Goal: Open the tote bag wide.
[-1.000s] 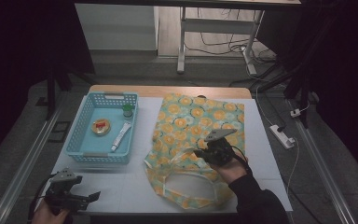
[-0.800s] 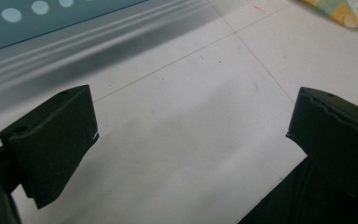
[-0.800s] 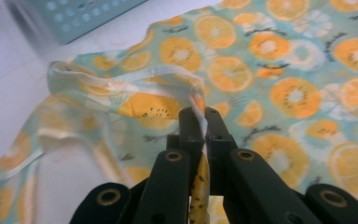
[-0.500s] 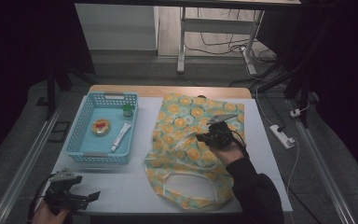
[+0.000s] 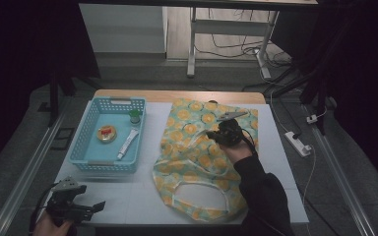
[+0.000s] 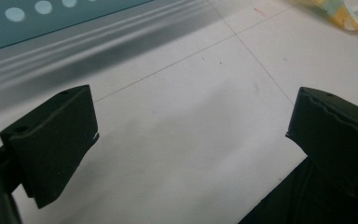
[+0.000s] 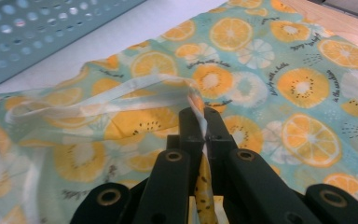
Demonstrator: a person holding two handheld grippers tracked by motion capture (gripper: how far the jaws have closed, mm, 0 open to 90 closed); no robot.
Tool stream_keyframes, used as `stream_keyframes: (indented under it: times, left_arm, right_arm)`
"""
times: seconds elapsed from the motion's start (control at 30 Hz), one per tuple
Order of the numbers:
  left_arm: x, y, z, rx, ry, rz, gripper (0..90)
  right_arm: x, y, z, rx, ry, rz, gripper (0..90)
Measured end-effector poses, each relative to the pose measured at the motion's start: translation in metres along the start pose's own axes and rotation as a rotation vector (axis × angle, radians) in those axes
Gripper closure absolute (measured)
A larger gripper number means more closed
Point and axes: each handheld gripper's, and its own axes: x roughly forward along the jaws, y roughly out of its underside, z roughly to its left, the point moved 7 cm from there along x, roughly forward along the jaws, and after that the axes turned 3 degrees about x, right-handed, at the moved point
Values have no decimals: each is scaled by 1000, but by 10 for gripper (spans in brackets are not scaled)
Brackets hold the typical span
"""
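At the near left edge of the white worktop (image 5: 128, 196) we hold the left claw (image 5: 96, 206) with its jaws spread wide over bare surface. Farther in, our right claw (image 7: 199, 116) pinches a raised white-edged fold of the citrus-print cloth (image 5: 197, 147), which lies spread on the worktop's right half, just beside the blue basket (image 5: 86, 147).

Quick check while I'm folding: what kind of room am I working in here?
Probably a lab or recording workspace rather than a home: a white-topped table framed by metal rails, a power strip with loose cables on the grey floor, and a desk frame behind.
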Motion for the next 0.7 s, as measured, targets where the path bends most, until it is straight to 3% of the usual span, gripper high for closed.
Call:
stream_keyframes:
  times: [0.23,0.4,0.7]
  left_arm:
    - [0,0,0,0,5,-2,12]
    - [0,0,0,2,4,-2,12]
    - [0,0,0,5,4,0,12]
  right_arm:
    - [20,8,-16,18,31,6,880]
    - [32,19,-25,19,60,38,879]
    - [46,39,-34,38,66,110,842]
